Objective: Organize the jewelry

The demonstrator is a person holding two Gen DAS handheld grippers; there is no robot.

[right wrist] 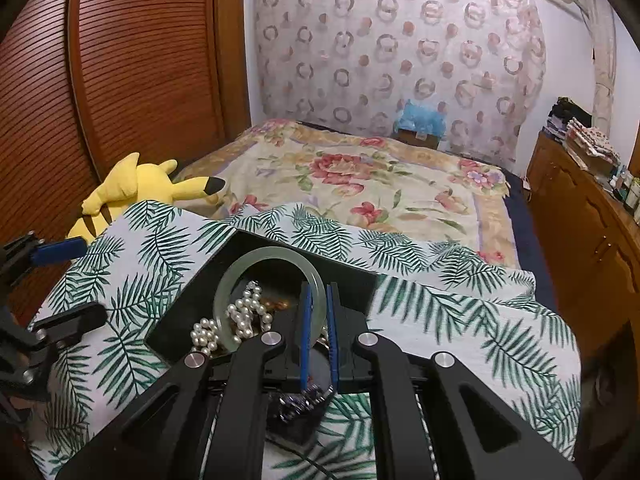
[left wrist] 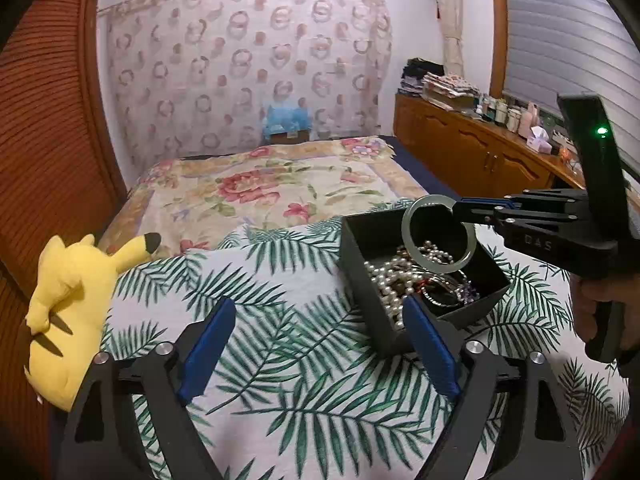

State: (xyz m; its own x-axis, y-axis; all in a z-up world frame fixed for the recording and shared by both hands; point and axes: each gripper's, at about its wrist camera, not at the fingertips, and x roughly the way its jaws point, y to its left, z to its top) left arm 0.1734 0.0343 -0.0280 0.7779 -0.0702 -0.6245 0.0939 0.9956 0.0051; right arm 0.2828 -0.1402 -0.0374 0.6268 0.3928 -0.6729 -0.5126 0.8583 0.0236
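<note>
A black open box [left wrist: 362,256] sits on the palm-leaf cloth [left wrist: 280,312] and holds a white pearl necklace [left wrist: 384,280] and other tangled jewelry. My right gripper [left wrist: 456,212] is shut on a pale green jade bangle [left wrist: 440,268] and holds it tilted over the box. In the right wrist view the bangle [right wrist: 248,264] is pinched between the blue pads [right wrist: 306,328], above the pearls [right wrist: 240,316] in the box [right wrist: 352,276]. My left gripper [left wrist: 320,344] is open and empty, just in front of the box's near corner.
A yellow Pikachu plush [left wrist: 68,308] lies at the left of the cloth by the slatted wooden wardrobe [left wrist: 40,140]. A floral bedspread [left wrist: 260,188] stretches behind. A wooden dresser [left wrist: 480,152] with bottles and folded clothes stands at the right.
</note>
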